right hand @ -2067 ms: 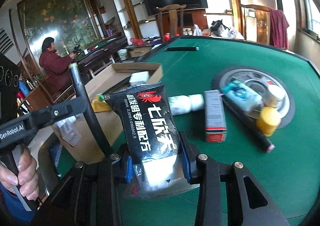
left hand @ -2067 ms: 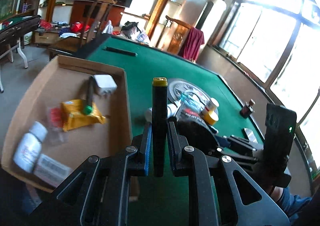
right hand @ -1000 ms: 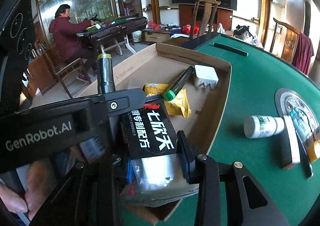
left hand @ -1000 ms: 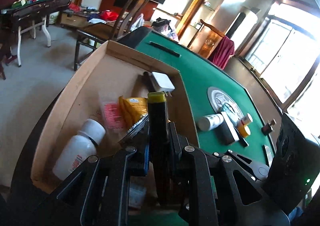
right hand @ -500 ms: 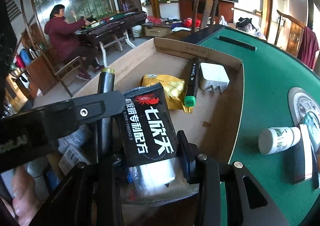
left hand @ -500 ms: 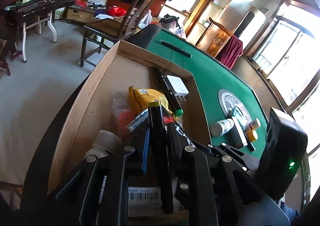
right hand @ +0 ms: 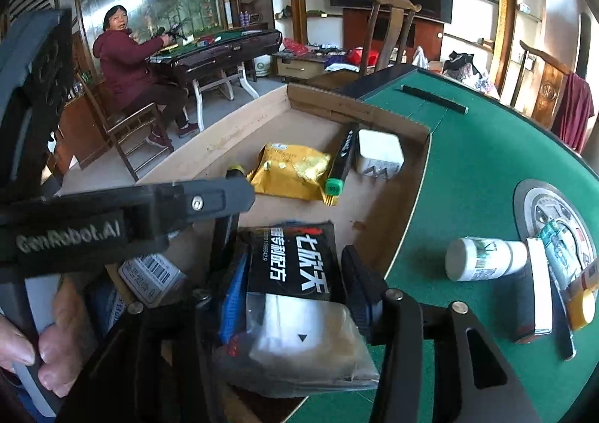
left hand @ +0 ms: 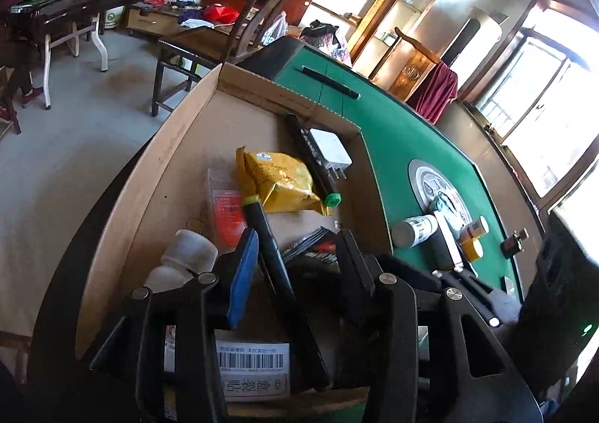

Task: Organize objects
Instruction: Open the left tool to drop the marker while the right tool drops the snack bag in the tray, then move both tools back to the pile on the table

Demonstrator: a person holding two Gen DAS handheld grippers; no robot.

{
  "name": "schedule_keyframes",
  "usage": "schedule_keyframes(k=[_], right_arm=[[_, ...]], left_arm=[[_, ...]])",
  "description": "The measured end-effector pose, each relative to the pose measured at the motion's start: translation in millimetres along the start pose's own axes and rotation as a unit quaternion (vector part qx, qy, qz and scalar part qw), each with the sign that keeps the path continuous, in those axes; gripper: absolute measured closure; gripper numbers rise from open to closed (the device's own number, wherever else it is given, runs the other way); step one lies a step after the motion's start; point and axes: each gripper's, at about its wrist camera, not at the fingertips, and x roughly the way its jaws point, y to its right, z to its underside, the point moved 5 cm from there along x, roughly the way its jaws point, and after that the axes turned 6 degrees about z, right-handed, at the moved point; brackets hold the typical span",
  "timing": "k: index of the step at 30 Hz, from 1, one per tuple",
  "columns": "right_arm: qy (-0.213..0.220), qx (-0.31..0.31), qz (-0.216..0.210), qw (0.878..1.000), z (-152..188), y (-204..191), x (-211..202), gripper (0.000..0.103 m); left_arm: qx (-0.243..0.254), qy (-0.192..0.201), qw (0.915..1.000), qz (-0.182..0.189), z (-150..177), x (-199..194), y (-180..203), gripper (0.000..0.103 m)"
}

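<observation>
A shallow cardboard box (left hand: 149,176) lies at the green table's left edge. My left gripper (left hand: 295,250) is open over the box; a black marker with a yellow cap (left hand: 269,247) lies loose between its jaws, leaning on the left pad. My right gripper (right hand: 292,269) is open at the box's near end; a black snack packet with white lettering (right hand: 295,262) lies between its jaws. In the box lie a yellow packet (left hand: 277,179), a black marker with a green cap (left hand: 310,157), a white charger (left hand: 331,149), a white bottle (left hand: 183,258) and a barcoded box (left hand: 254,367).
On the green table (right hand: 479,168) to the right lie a white bottle (right hand: 483,258), a long flat box (right hand: 535,295), a yellow-capped bottle (right hand: 580,307) and other small things on a round disc (right hand: 539,206). A seated person (right hand: 131,60) is at another table behind.
Both grippers came over the box and lowered. The left jaws opened and let go of the yellow-capped marker. The right jaws opened and the black packet now lies loose.
</observation>
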Motion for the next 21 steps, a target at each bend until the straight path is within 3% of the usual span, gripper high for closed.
schedule_keyframes(k=[3,6,8,16,21], right_arm=[[-0.019,0.035,-0.065,0.997,2,3,1,0.053],[-0.041,0.078,-0.141,0.986,0,12,2,0.053],[-0.055,0.099,-0.170,0.979,1,18,4,0.052],[0.009,0.100,-0.118,0.988,-4,48,-27,0.052],[0.023,0.116,-0.083,0.989,5,80,-39,0.052]], left_arm=[[0.001,0.009,1.0000,-0.002,-2,-6,1,0.061],[0.001,0.020,0.9998,-0.003,-4,-15,1,0.061],[-0.002,0.026,0.9997,0.000,-5,-20,2,0.058],[0.024,0.029,0.9993,0.008,-3,-28,21,0.058],[0.048,0.019,0.9986,0.012,2,-21,39,0.058]])
